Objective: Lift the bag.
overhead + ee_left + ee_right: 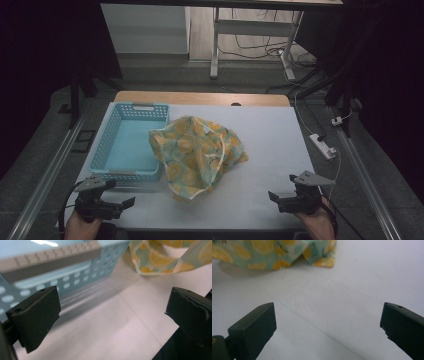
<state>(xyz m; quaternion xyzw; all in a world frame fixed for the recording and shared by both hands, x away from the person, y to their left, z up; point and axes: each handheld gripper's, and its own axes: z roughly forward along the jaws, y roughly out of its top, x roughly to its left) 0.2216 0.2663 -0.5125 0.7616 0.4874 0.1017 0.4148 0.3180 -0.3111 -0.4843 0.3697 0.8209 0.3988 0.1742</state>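
Lemon-print cloth [200,152] lies between, beyond grippers.

Left gripper [126,202] at 7 o'clock, jaws spread wide, pointing right, right gripper [273,196] at 5 o'clock, jaws wide apart, pointing left, both hand-held

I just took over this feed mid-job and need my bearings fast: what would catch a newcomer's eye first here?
The lemon-print cloth grabs attention first: it lies crumpled at the middle of the white table, one edge resting over the rim of the light blue basket to its left. Next come the left gripper and the right gripper at the near corners, both with jaws open, apart from the cloth and holding nothing.
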